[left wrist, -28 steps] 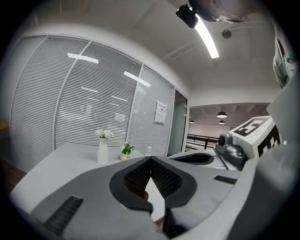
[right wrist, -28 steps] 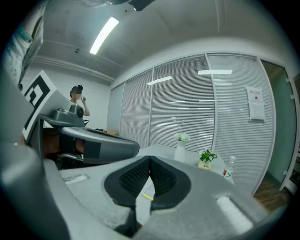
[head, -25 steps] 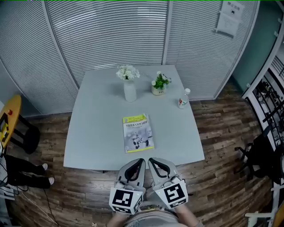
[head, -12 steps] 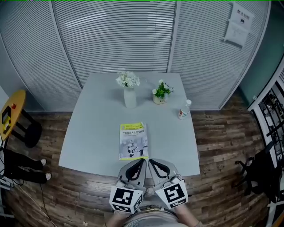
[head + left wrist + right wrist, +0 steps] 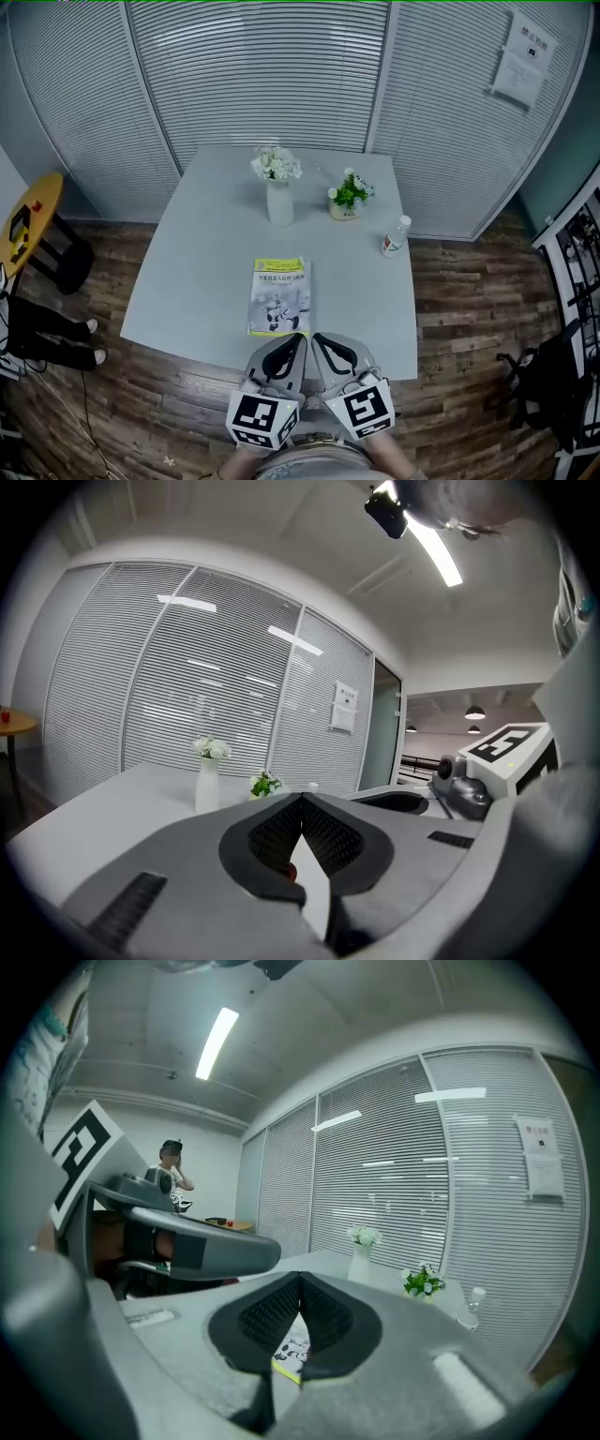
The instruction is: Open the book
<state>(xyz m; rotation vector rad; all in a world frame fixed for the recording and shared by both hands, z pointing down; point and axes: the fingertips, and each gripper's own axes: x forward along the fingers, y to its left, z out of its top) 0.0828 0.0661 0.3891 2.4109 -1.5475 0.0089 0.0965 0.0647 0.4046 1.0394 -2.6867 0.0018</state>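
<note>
A closed book [image 5: 279,296] with a yellow-green and white cover lies flat near the front edge of the pale table [image 5: 197,272]. Both grippers hover side by side just in front of that edge, pointing at the book. My left gripper [image 5: 300,337] is shut with nothing in it, its tips meeting [image 5: 301,799]. My right gripper [image 5: 316,337] is shut too and empty. Through the slit under the right gripper's closed tips [image 5: 300,1279] a strip of the book's cover [image 5: 292,1357] shows.
A white vase of white flowers [image 5: 278,192], a small potted plant [image 5: 347,197] and a small bottle [image 5: 395,235] stand at the table's far side. Slatted blinds [image 5: 262,75] form the wall behind. A yellow stool [image 5: 26,217] stands left.
The view has shifted: table and book sit slightly lower and left in the picture, closer to the grippers. Both grippers stay shut, side by side.
</note>
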